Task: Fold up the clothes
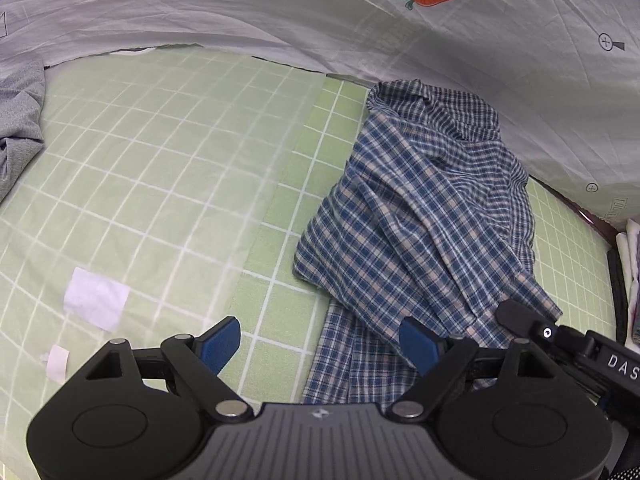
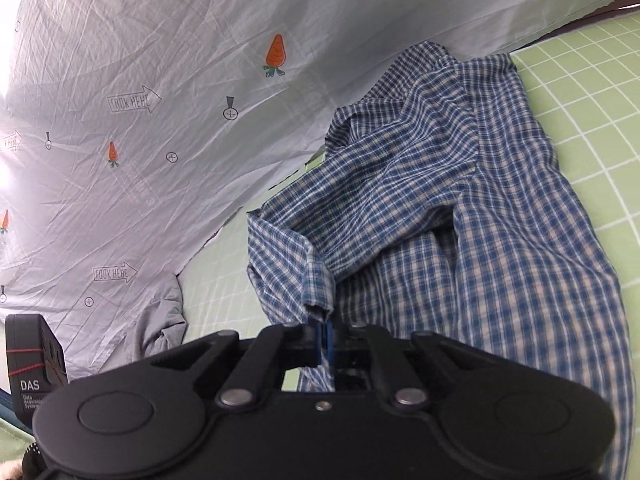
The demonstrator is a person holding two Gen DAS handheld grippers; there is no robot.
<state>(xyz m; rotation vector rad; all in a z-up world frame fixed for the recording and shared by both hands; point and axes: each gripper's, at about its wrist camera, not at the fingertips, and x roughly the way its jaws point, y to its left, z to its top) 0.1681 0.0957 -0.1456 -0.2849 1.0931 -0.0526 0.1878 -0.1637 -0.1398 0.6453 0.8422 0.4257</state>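
Observation:
A blue and white plaid shirt [image 1: 420,208] lies crumpled on the green checked sheet [image 1: 160,160], at the right of the left wrist view. My left gripper [image 1: 320,344] is open just above the shirt's near edge, with nothing between its blue pads [image 1: 222,342]. In the right wrist view the same plaid shirt [image 2: 440,184] fills the middle. My right gripper [image 2: 322,338] is shut on a fold of the shirt's edge, which rises from the pinched tips. The right gripper's body [image 1: 568,344] shows at the lower right of the left wrist view.
A pale grey sheet printed with carrots [image 1: 400,20] hangs behind the bed as a backdrop [image 2: 120,120]. A grey garment [image 1: 20,128] lies at the far left. Two white labels [image 1: 96,298] sit on the green sheet. A black device marked DAS [image 2: 36,364] is at lower left.

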